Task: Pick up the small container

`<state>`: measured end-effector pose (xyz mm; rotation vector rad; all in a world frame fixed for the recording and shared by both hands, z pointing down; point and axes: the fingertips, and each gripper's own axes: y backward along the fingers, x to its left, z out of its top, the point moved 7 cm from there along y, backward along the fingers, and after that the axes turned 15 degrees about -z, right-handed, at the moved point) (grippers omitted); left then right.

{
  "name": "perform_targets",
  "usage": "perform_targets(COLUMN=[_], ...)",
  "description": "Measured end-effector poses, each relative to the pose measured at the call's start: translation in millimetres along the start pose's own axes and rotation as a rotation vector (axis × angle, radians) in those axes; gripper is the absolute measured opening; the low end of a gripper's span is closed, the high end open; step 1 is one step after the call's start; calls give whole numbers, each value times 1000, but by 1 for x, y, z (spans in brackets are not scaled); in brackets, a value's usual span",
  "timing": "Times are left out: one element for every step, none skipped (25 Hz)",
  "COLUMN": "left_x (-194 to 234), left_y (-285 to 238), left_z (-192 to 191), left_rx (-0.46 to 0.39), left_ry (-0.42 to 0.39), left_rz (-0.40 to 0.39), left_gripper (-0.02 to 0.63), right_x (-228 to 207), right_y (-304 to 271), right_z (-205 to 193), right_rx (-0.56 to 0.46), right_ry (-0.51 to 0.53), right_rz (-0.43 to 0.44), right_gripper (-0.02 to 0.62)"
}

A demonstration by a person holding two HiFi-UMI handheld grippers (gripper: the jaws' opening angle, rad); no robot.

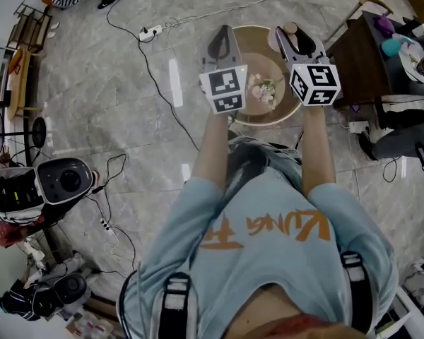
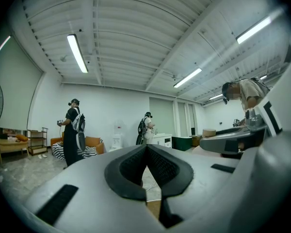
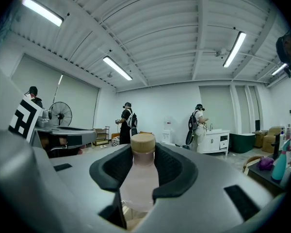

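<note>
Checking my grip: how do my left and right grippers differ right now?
The right gripper holds a pale pink bottle with a tan cap; the left gripper holds nothing. The right gripper's jaws stand apart around the bottle; the left gripper's meet at the tips. Both are held side by side.

Only legible text: orange print (image 1: 286, 226) on the light-blue shirt (image 1: 268, 267), well behind both jaws and upside down in the head view. One part looks like "KUNG"; the rest is too distorted to read. The marker cube (image 1: 224, 89) on the left gripper (image 1: 223, 34) and the cube (image 1: 315, 83) on the right gripper (image 1: 295, 34) carry black-and-white square codes, not letters. Gripper views: nothing readable.
</note>
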<state>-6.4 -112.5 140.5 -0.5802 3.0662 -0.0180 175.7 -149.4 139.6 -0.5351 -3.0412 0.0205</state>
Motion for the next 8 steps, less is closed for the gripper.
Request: perform_targets(left_x=[0, 0, 0, 0, 0, 1, 2, 3], left_y=[0, -1, -2, -4, -5, -6, -7, -8], left_z=[1, 3, 5, 6, 7, 8, 9, 10], left_rx=[-1, 0, 2, 4, 5, 5, 3, 2], left_ry=[1, 2, 2, 2, 2, 3, 3, 4], left_rz=[0, 1, 1, 0, 0, 0, 0, 0], left_gripper=[23, 23, 23, 23, 23, 23, 23, 25], right_x=[0, 0, -2, -3, -4, -5, -5, -5], right_y=[0, -1, -2, -3, -4, -5, -6, -7], right_z=[1, 1, 2, 3, 4, 5, 6, 7], right_rx=[2, 3, 5, 6, 7, 7, 7, 6], right_ry=[0, -1, -3, -4, -5, -5, -4, -4], right_rz=[1, 3, 3, 3, 2, 1, 0, -1], right_gripper=[153, 153, 153, 153, 153, 153, 153, 153])
